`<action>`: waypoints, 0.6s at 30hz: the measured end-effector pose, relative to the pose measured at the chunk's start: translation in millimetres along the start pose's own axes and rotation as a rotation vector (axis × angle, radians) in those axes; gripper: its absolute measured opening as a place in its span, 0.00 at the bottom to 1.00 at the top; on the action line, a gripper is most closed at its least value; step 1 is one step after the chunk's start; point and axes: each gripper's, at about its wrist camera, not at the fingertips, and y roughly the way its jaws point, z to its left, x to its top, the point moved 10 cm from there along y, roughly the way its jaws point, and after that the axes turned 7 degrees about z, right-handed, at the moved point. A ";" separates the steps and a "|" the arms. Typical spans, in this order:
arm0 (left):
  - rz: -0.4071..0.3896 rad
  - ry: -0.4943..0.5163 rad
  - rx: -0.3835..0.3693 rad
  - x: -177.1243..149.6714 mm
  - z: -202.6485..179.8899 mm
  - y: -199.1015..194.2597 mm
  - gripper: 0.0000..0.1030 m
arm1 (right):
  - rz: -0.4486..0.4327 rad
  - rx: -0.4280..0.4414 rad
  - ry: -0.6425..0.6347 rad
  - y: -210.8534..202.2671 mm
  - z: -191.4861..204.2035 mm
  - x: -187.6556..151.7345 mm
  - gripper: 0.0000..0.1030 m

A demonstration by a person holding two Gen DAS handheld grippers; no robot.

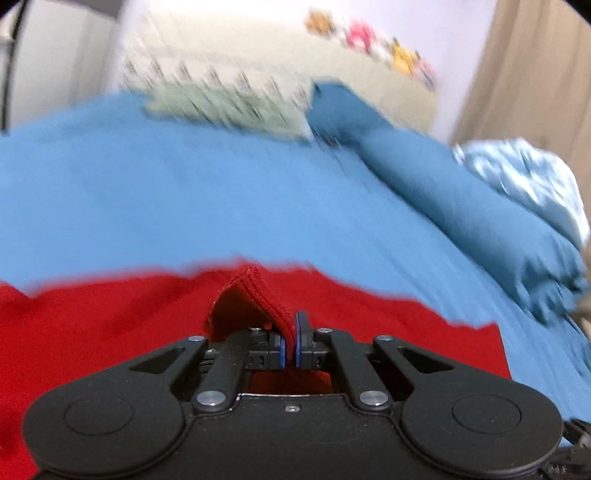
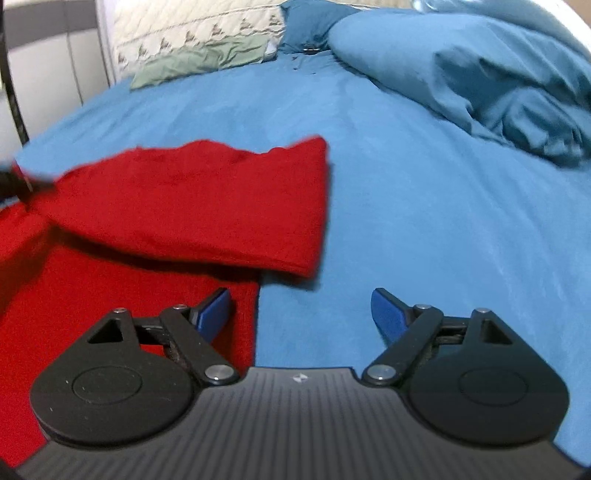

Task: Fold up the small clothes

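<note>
A red garment (image 1: 110, 317) lies on the blue bed sheet (image 1: 184, 192). My left gripper (image 1: 290, 332) is shut on a ribbed hem of the red garment and holds that edge lifted; the view is blurred. In the right wrist view the red garment (image 2: 199, 206) has one part raised and draped over the flat part below. The left gripper shows as a dark shape at the far left edge (image 2: 14, 182). My right gripper (image 2: 301, 314) is open and empty, just above the garment's right edge and the sheet (image 2: 406, 206).
A crumpled blue duvet (image 2: 498, 85) lies at the right. A green cloth (image 2: 199, 61) and a quilted white pillow (image 2: 192, 26) lie at the head of the bed. A light blue shiny cloth (image 1: 524, 177) sits at the right edge.
</note>
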 end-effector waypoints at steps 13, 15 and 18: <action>-0.035 -0.092 0.113 -20.9 90.4 -35.1 0.04 | -0.021 -0.082 -0.145 30.0 48.0 29.4 0.94; -0.034 -0.081 0.106 -21.8 89.4 -38.1 0.05 | -0.031 -0.134 -0.124 29.6 39.8 34.3 0.92; -0.004 -0.042 0.116 -37.9 93.2 -37.0 0.08 | -0.023 -0.175 -0.119 27.2 23.6 29.2 0.92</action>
